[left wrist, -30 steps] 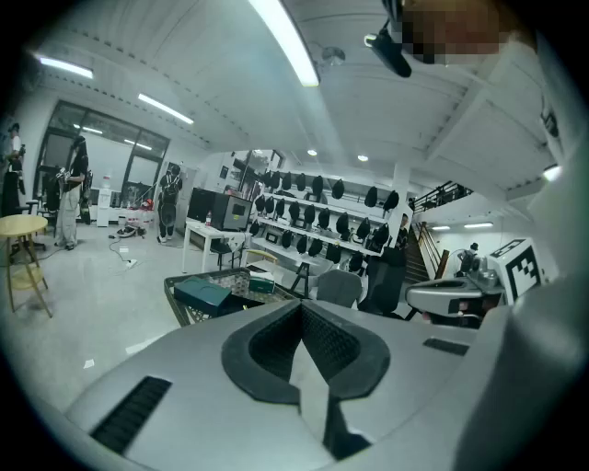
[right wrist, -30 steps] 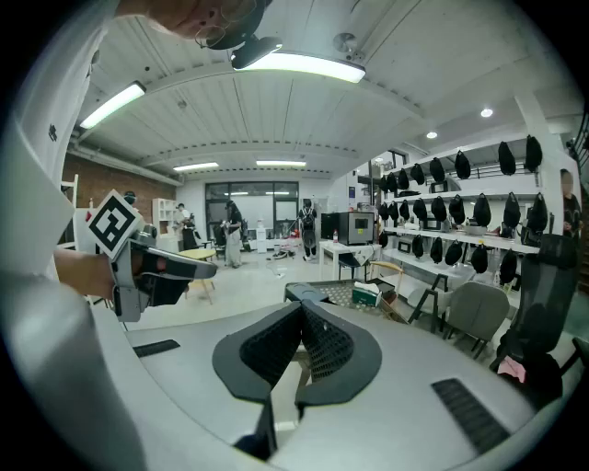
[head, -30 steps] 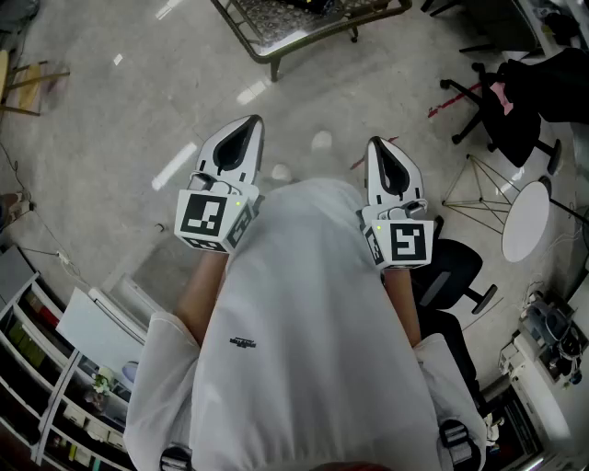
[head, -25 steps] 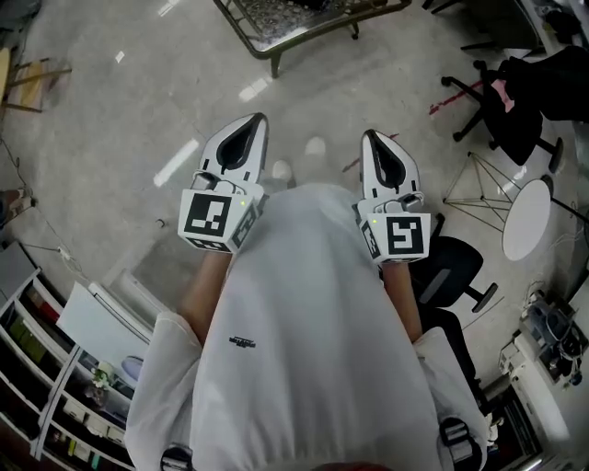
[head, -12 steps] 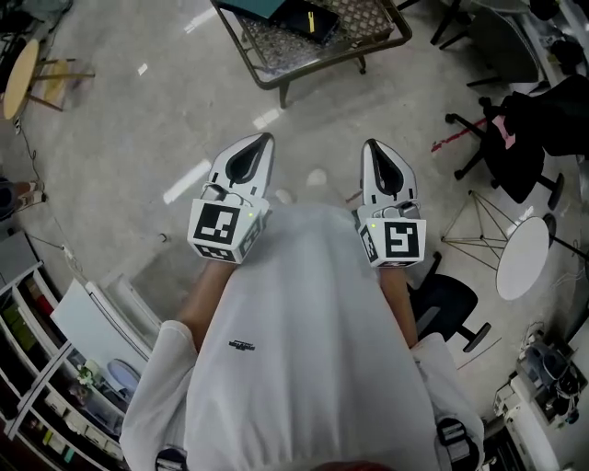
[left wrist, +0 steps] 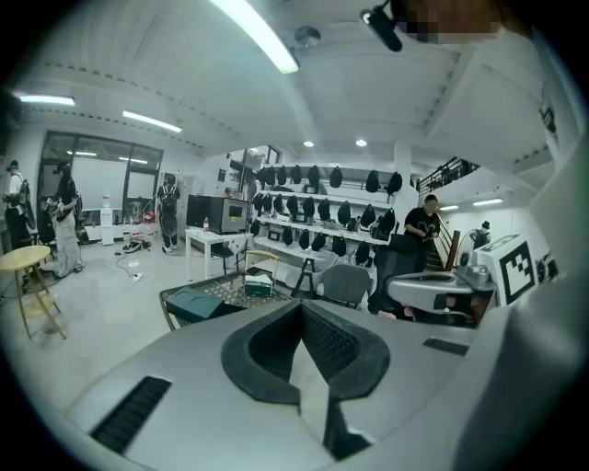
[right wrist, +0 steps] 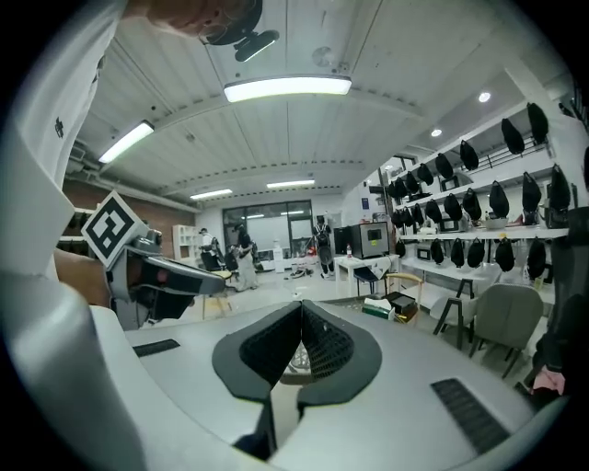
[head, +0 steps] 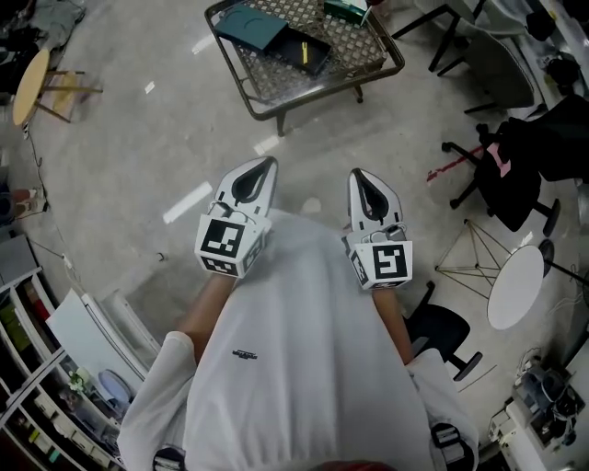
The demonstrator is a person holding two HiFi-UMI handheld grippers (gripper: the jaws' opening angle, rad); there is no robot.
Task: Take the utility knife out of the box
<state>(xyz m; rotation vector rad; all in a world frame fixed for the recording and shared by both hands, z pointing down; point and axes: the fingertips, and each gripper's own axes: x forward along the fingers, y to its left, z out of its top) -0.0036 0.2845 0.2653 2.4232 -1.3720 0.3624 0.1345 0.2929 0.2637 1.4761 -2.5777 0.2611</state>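
Note:
A low table with a mesh top (head: 276, 109) stands on the floor ahead, at the top of the head view. On it lies an open dark box (head: 304, 48) with a thin yellow item (head: 305, 52) inside, too small to name for sure. A teal lid or case (head: 250, 26) lies beside the box. My left gripper (head: 267, 163) and right gripper (head: 355, 175) are held side by side in front of the person's white shirt, well short of the table. Both are shut and hold nothing. The left gripper (left wrist: 300, 305) looks toward the table (left wrist: 184, 299); the right gripper (right wrist: 301, 304) does too.
A small green box (head: 345, 9) sits at the table's far edge. Black office chairs (head: 502, 138) and a round white side table (head: 515, 285) stand to the right. A wooden stool (head: 32, 87) and shelving (head: 37, 368) are on the left. People stand far back in the room.
The table has come further into the head view, and its boxes now show. Both grippers have moved forward toward it, still shut and side by side.

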